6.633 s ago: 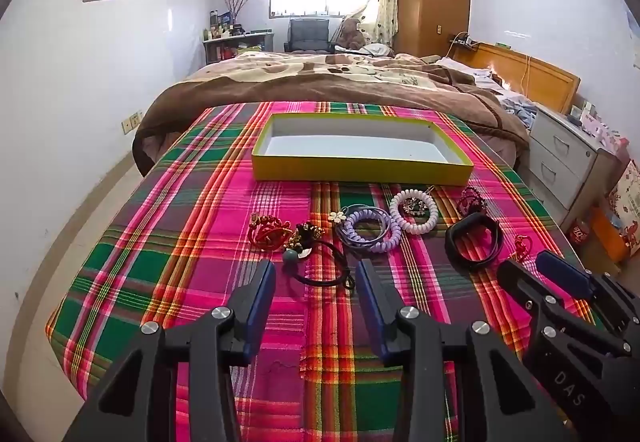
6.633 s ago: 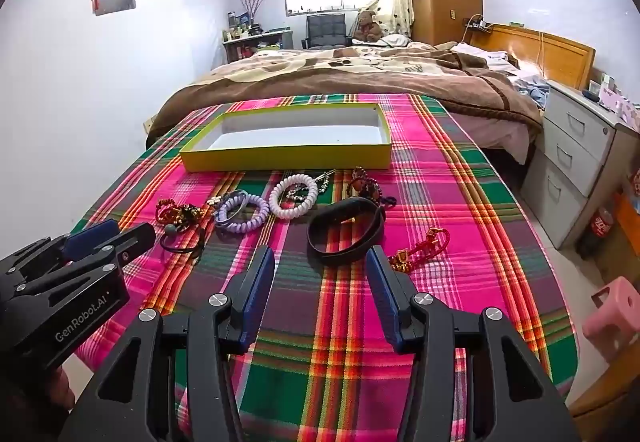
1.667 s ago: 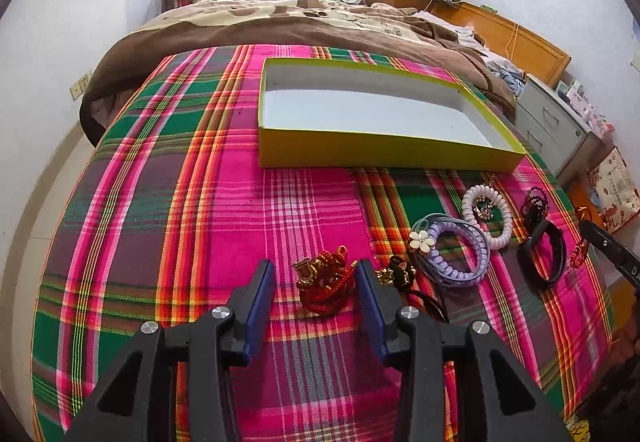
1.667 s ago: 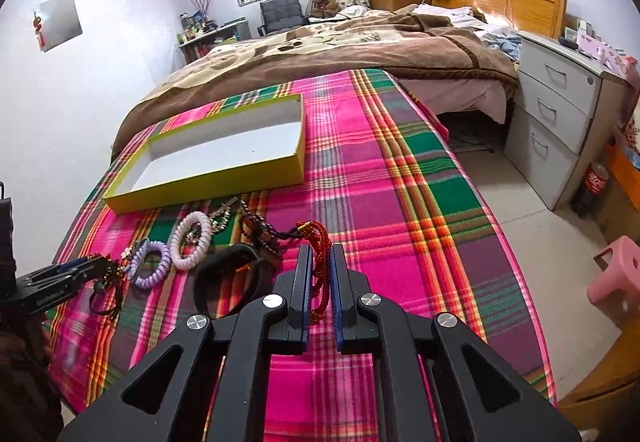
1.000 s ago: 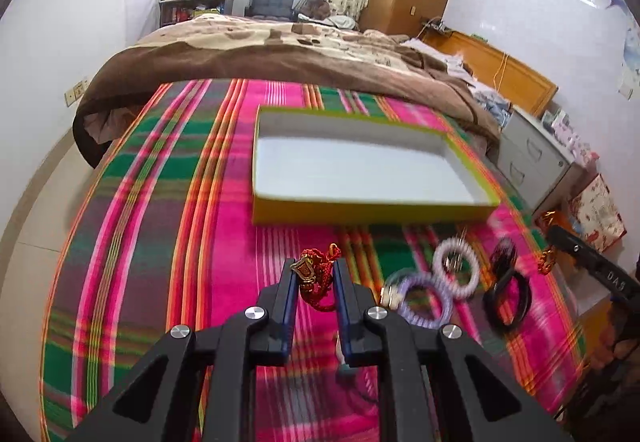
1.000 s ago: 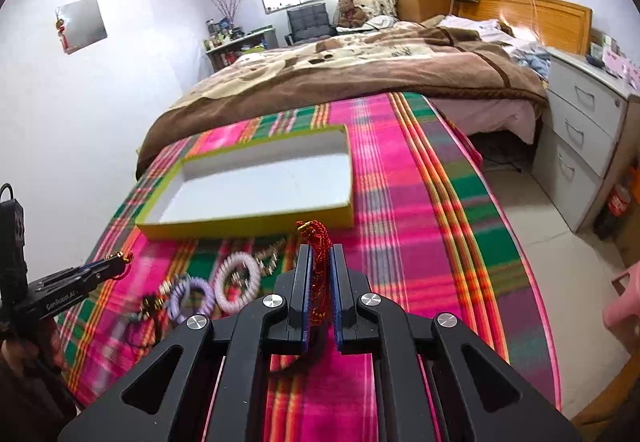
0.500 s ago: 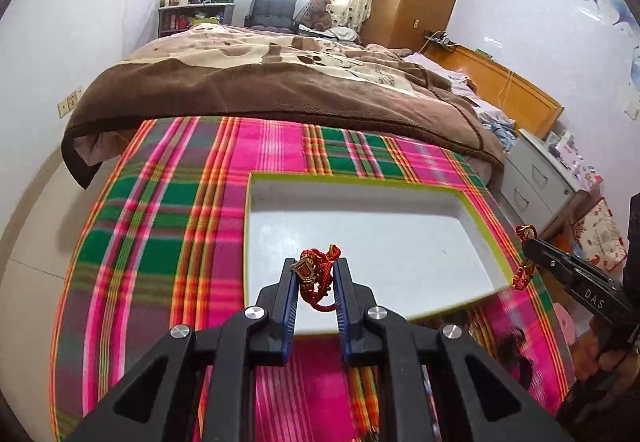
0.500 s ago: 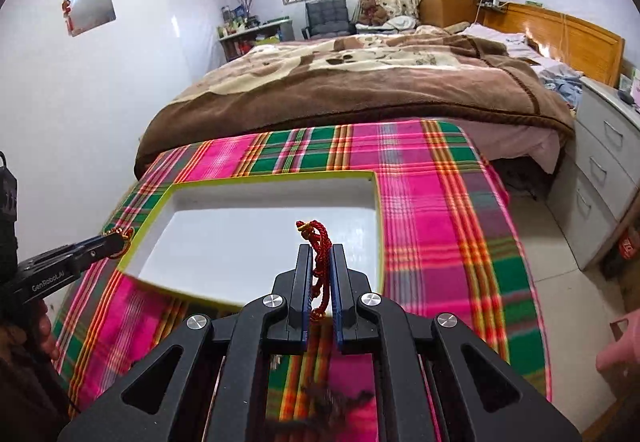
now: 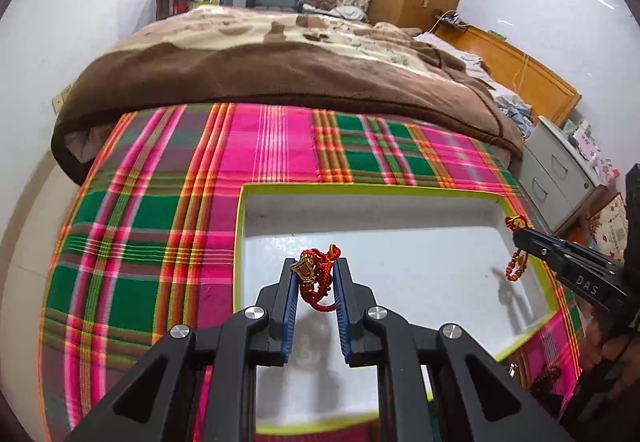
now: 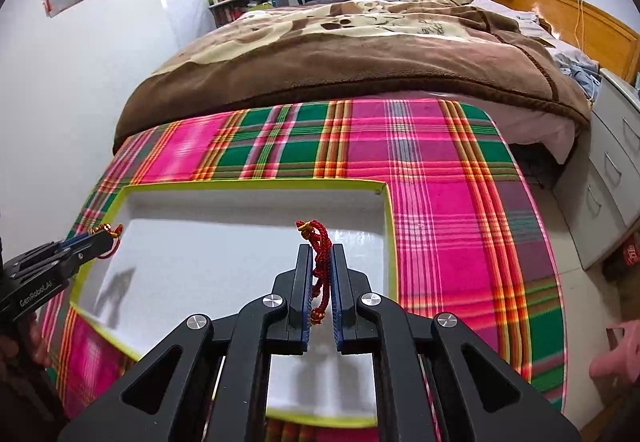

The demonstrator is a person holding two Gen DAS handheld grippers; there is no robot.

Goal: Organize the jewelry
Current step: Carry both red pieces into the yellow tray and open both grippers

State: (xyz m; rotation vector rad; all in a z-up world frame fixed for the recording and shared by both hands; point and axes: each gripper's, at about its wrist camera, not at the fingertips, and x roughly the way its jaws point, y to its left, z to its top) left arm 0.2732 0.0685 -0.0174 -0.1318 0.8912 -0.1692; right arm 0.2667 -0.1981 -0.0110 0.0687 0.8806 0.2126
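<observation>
**Fingers pinching two red cords above the tray**

Both pairs of fingers are pressing inward on jewelry. The left gripper [image 9: 316,278] is pinching a red knotted cord bracelet with a gold charm [image 9: 314,274], and the right gripper [image 10: 320,270] is squeezing a plainer red braided cord [image 10: 320,258] whose looped end is sticking up past the tips. Each piece is hanging over the white floor of the yellow-rimmed tray [image 9: 400,189], the left one near the tray's left side, the right one toward its right wall; neither is touching the floor.

Both cords are looking light, soft and limp, so they are probably sagging wherever they are not gripped; a hold across the bunched middle, as now, seems safest. The woven surface should be giving decent friction against the blue pads [image 9: 289,302]. The charm is the only stiff part and could be swinging or catching on release. The tray is sitting on a pink and green plaid cloth [image 9: 140,210], with a brown blanket [image 9: 280,62] beyond it.
</observation>
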